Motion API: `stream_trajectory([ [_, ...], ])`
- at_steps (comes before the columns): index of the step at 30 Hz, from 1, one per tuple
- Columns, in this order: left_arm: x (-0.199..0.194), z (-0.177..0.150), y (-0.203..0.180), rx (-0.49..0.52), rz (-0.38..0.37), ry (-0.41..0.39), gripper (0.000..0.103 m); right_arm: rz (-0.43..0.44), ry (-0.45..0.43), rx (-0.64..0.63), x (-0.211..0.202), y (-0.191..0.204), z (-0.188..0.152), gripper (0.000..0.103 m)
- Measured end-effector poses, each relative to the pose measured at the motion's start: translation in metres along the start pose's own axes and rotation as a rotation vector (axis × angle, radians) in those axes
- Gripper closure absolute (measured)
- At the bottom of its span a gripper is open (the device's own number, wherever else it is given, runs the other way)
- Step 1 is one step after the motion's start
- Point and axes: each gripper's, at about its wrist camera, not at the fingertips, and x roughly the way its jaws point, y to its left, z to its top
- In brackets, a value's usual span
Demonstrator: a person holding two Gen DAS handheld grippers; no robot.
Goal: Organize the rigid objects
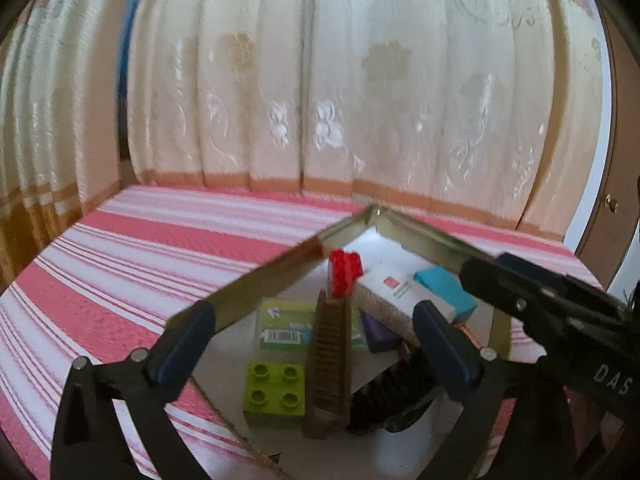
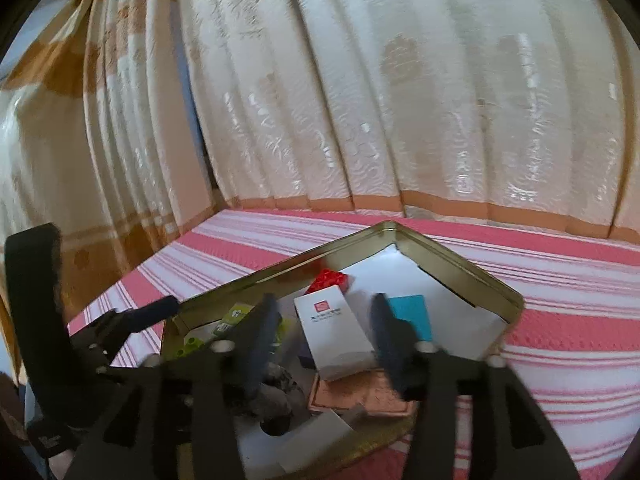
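Tin items; "DAS" on right gripper

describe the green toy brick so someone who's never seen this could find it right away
On the pink and white striped cloth sits a shallow gold tin full of small things. Look in the tin's near left part, beside a long brown ridged bar. The green toy brick is the lime square block with four round studs on top; the other green thing behind it is a flat packet with a barcode.

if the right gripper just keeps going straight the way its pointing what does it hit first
Probably the white box lying in the gold tin, right between the right gripper fingers; depth is hard to judge here.
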Motion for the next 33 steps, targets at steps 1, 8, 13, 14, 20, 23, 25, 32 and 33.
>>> stream_trajectory([
  [1, -0.003, 0.0, -0.001, 0.006, 0.005, -0.008, 0.0, -0.006, -0.009, 0.006, -0.004, -0.001, -0.001, 0.036],
  [8, -0.018, -0.001, -0.004, 0.026, 0.099, -0.005, 0.0, -0.04, -0.042, -0.017, -0.027, 0.001, -0.005, 0.024],
  [13, -0.032, 0.0, 0.002, 0.007, 0.109, 0.004, 0.0, -0.056, -0.052, -0.018, -0.039, 0.0, -0.006, 0.023],
  [14, -0.034, 0.0, 0.002, 0.008, 0.105, 0.007, 0.0, -0.054, -0.053, -0.019, -0.041, 0.0, -0.005, 0.023],
  [20, -0.048, 0.004, 0.005, 0.01, 0.11, -0.004, 0.0, -0.035, -0.089, -0.036, -0.054, 0.01, 0.005, 0.023],
  [23, -0.051, 0.005, 0.007, 0.007, 0.105, -0.003, 0.0, -0.03, -0.093, -0.042, -0.057, 0.012, 0.007, 0.023],
  [25, -0.05, 0.005, 0.009, -0.007, 0.096, -0.001, 0.0, -0.029, -0.09, -0.046, -0.057, 0.013, 0.007, 0.023],
  [32, -0.049, 0.002, 0.008, 0.014, 0.119, -0.006, 0.0, -0.035, -0.079, -0.053, -0.058, 0.012, 0.004, 0.023],
  [33, -0.049, 0.002, 0.006, 0.02, 0.116, -0.006, 0.0, -0.036, -0.081, -0.05, -0.059, 0.011, 0.003, 0.023],
])
